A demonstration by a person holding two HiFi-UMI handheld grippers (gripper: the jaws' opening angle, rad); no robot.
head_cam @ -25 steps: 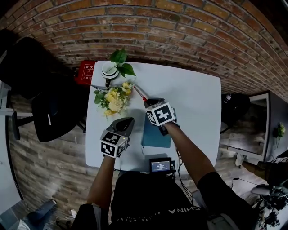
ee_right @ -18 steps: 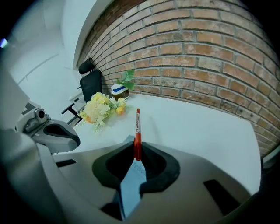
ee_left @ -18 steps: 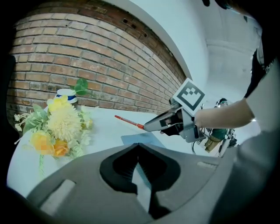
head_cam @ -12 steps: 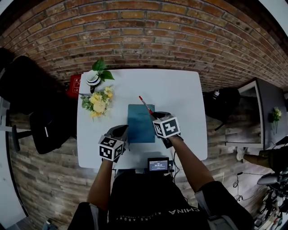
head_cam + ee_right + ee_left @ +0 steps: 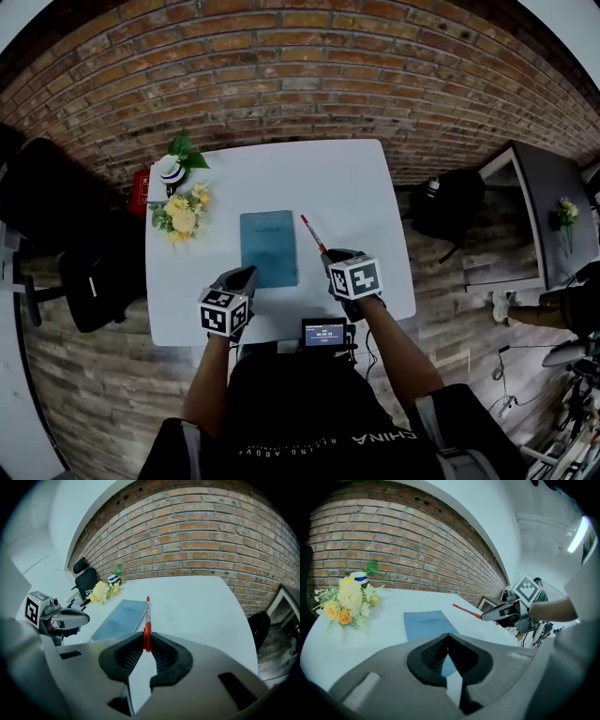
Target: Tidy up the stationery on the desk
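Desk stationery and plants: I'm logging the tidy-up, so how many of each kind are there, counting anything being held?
Blue notebook: 1
Red pen, held in the right hand-held gripper: 1
Flower bunch: 1
Potted plant: 1
Total: 4

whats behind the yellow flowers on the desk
A small white pot with green leaves stands behind the flowers, toward the brick wall. In the left gripper view the blooms cover its lower part, so its base cannot be seen.
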